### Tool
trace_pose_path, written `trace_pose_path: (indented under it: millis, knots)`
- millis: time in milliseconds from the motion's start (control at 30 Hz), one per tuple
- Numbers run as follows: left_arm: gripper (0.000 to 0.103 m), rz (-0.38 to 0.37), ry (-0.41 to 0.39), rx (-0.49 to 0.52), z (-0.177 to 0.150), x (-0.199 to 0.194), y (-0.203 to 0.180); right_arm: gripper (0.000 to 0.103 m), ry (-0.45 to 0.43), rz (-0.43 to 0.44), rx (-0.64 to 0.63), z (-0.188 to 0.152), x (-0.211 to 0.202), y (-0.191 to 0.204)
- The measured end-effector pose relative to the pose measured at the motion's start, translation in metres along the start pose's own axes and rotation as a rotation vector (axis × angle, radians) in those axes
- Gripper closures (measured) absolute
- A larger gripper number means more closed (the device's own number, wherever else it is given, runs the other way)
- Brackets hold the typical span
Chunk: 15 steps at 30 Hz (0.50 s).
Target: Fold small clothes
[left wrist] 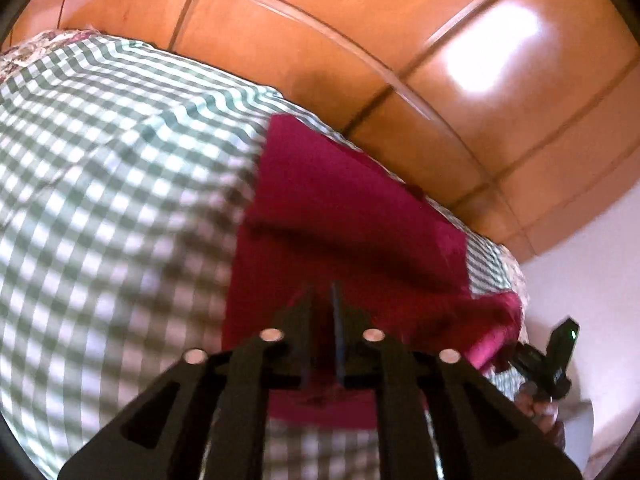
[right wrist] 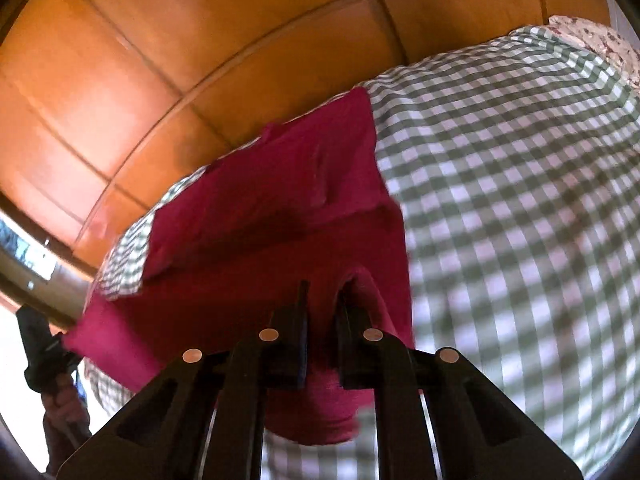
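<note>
A magenta garment (left wrist: 352, 208), soft knit cloth with a matte, slightly fuzzy surface, lies partly folded across a green-and-white checked sheet (left wrist: 112, 184) that covers a bed, its far portion flat and roughly rectangular, its near edge lifted into a drooping ridge. In the left wrist view the left gripper (left wrist: 322, 296), black plastic with narrow tapered fingers and four round metal studs on its frame, is clamped on the near hem of the garment, the cloth pinched in the slim gap between the jaws. In the right wrist view the right gripper (right wrist: 322, 292) is likewise clenched on the same hem, a rounded bulge of fabric bunching beside and beneath its pads. The raised edge stretches between the two tools, and each camera catches the other gripper at its frame edge, held in a person's hand (left wrist: 540, 404). The sheet's woven gingham pattern ripples over gentle wrinkles and meets a floral-printed cloth (right wrist: 600, 44) at the far corner. Beyond the bed stand glossy orange-brown wooden panels (left wrist: 400, 40), divided by dark grooves into rectangles and carrying bright reflected glare. Motion blur softens much of both views.
</note>
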<state>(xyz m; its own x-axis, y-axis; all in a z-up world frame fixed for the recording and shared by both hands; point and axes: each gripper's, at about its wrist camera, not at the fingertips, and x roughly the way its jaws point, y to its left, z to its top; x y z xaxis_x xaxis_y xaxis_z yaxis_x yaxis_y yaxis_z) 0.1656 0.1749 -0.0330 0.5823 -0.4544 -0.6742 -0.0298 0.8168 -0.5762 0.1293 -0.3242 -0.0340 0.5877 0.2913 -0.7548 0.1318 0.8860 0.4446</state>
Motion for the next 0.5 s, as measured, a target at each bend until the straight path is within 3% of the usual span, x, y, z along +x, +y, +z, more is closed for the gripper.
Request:
trace_pose_path:
  millis: [33,67,133,167,233,333,500]
  knots:
    - [0.056,0.01,-0.017,-0.006,0.007,0.003,0.001,0.087,-0.003,0.008,0.017,0.008,0.007,-0.004]
    - [0.042,0.044,-0.048,-0.016,0.013,0.004,0.004,0.079,0.0,0.028,0.04,0.012,0.011,-0.007]
    - [0.042,0.086,-0.084,-0.022,0.019,0.002,0.013,0.027,-0.004,0.077,0.101,0.017,0.013,-0.016]
    - [0.041,0.084,-0.075,-0.027,0.019,0.002,0.019,0.019,-0.048,0.072,0.118,0.016,0.007,-0.02]
    - [0.039,0.098,-0.067,-0.033,0.009,-0.001,0.031,0.017,-0.088,0.053,0.112,0.012,-0.003,-0.025]
    - [0.038,0.096,-0.015,0.005,-0.018,-0.001,0.043,0.014,-0.05,0.051,0.141,-0.003,-0.011,-0.042]
    - [0.039,0.053,0.056,0.047,-0.065,0.004,0.047,0.014,0.015,0.031,0.064,-0.038,-0.016,-0.045]
